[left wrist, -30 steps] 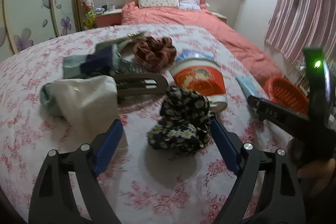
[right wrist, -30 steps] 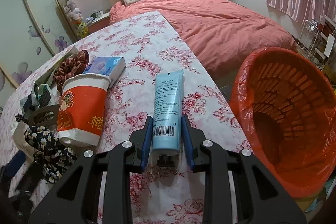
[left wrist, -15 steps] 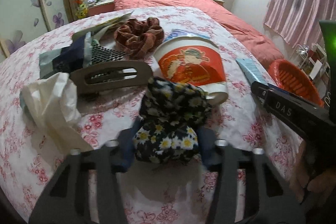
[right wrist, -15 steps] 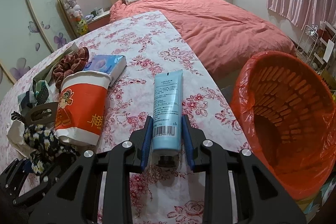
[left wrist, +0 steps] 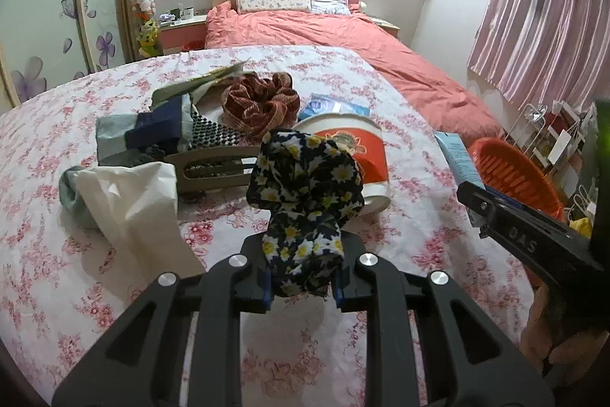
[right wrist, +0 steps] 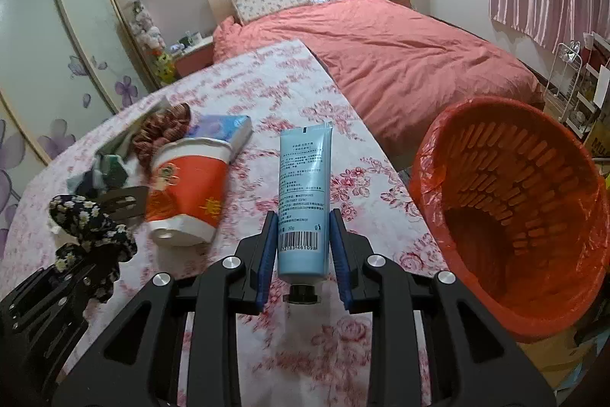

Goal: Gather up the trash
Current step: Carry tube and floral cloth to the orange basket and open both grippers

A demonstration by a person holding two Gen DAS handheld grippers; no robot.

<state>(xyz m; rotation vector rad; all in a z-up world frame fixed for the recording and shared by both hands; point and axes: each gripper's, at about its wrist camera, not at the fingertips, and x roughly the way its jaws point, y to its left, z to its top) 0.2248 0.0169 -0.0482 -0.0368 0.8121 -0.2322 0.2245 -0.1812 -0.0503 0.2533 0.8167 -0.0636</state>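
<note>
The left gripper (left wrist: 303,287) clamps a black daisy-print fabric scrunchie (left wrist: 305,185) above the floral tablecloth (left wrist: 57,216). The right gripper (right wrist: 303,264) clasps a pale blue plastic tube (right wrist: 303,197) beside the orange slatted wastebasket (right wrist: 514,208).

On the table (left wrist: 400,216), the cup (left wrist: 350,155) lies on its side at centre, the scrunchie (left wrist: 305,185) raised in front of it between the left gripper (left wrist: 303,277) fingers. Behind the cup sit another scrunchie (left wrist: 261,102) and a tissue pack (left wrist: 335,107). Left of it lies a comb (left wrist: 213,166), then a crumpled bag (left wrist: 129,201). To the right, the tube (right wrist: 304,201) sits in the right gripper (right wrist: 303,250), cap toward the camera. Off the table's right edge stands the basket (right wrist: 511,216), the bed (right wrist: 400,52) behind.
</note>
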